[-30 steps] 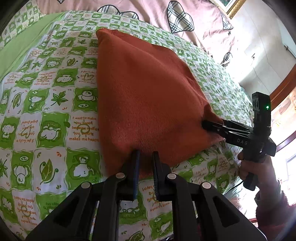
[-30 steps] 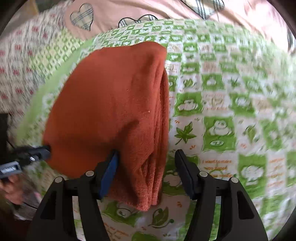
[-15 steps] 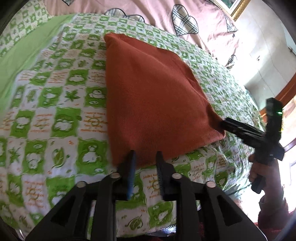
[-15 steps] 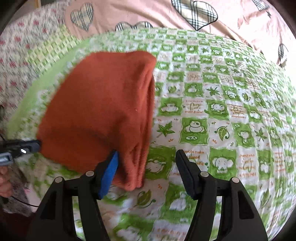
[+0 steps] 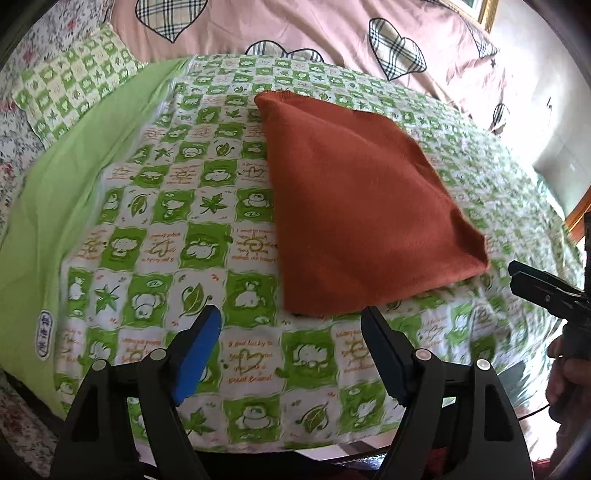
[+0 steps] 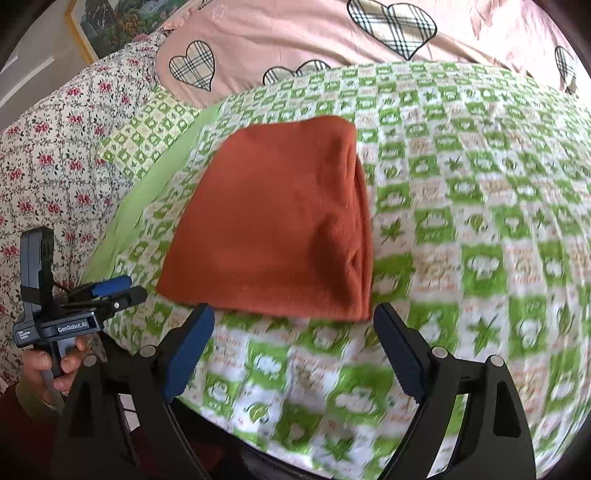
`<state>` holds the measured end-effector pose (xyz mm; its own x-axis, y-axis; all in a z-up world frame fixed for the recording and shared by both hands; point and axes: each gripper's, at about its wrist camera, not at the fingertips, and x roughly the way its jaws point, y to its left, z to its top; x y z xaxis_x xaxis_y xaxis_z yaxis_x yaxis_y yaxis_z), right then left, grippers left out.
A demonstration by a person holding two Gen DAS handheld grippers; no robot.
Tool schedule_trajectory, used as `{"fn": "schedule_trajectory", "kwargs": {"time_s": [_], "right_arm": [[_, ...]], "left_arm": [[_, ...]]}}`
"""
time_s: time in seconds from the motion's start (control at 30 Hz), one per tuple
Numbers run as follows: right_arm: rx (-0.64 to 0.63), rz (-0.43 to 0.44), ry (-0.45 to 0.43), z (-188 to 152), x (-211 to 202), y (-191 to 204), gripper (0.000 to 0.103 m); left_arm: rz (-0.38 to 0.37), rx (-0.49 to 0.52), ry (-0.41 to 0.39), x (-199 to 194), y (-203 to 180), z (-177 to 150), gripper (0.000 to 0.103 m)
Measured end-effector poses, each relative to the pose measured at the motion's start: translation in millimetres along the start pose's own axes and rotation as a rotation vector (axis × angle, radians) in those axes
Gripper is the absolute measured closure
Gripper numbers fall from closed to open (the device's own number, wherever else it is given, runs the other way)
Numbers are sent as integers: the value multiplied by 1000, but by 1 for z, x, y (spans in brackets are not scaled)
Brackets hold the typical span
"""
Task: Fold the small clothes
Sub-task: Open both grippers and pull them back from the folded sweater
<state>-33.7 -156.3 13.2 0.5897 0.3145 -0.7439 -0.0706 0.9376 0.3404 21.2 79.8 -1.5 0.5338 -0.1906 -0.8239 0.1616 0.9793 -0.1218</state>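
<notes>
A folded rust-orange garment (image 5: pixel 354 206) lies flat on the green checked bedspread (image 5: pixel 177 229); it also shows in the right wrist view (image 6: pixel 280 225), with stacked folded layers along its right edge. My left gripper (image 5: pixel 291 328) is open and empty, just short of the garment's near edge. It also shows from the side in the right wrist view (image 6: pixel 122 288). My right gripper (image 6: pixel 295 325) is open and empty, just short of the garment's near edge. It appears at the far right of the left wrist view (image 5: pixel 517 273), apart from the garment's corner.
A pink quilt with plaid hearts (image 5: pixel 295 26) lies bunched at the back. A floral pillow (image 6: pixel 55 155) and a plain green sheet strip (image 5: pixel 55 206) lie to the left. The bed's near edge (image 5: pixel 295 443) runs just in front of both grippers.
My left gripper has let go of the garment's near edge, opened wide and drawn back. My right gripper has also drawn back from the garment. The garment now lies flat.
</notes>
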Motion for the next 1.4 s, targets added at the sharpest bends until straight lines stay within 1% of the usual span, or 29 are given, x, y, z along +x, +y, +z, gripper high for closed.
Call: {"fn": "schedule_trajectory", "kwargs": {"time_s": [0.2, 0.37, 0.47, 0.57, 0.8, 1.03, 1.4], "right_arm": [[-19, 2, 17, -16, -3, 6, 13], [-24, -4, 11, -18, -6, 8, 9], [-26, -4, 10, -14, -5, 9, 8], [-44, -6, 7, -9, -2, 12, 8], [-83, -16, 34, -2, 13, 17, 7], [-110, -23, 33, 11, 22, 23, 6], [-150, -23, 37, 34, 35, 28, 6]], "left_arm": [[53, 26, 22, 0, -4, -12, 21], [84, 21, 40, 2, -5, -15, 21], [95, 30, 34, 0, -8, -13, 21], [131, 37, 20, -2, -12, -9, 19], [176, 37, 5, 3, -16, 7, 16], [197, 67, -12, 10, -24, 21, 14], [224, 87, -14, 20, -28, 35, 13]]}}
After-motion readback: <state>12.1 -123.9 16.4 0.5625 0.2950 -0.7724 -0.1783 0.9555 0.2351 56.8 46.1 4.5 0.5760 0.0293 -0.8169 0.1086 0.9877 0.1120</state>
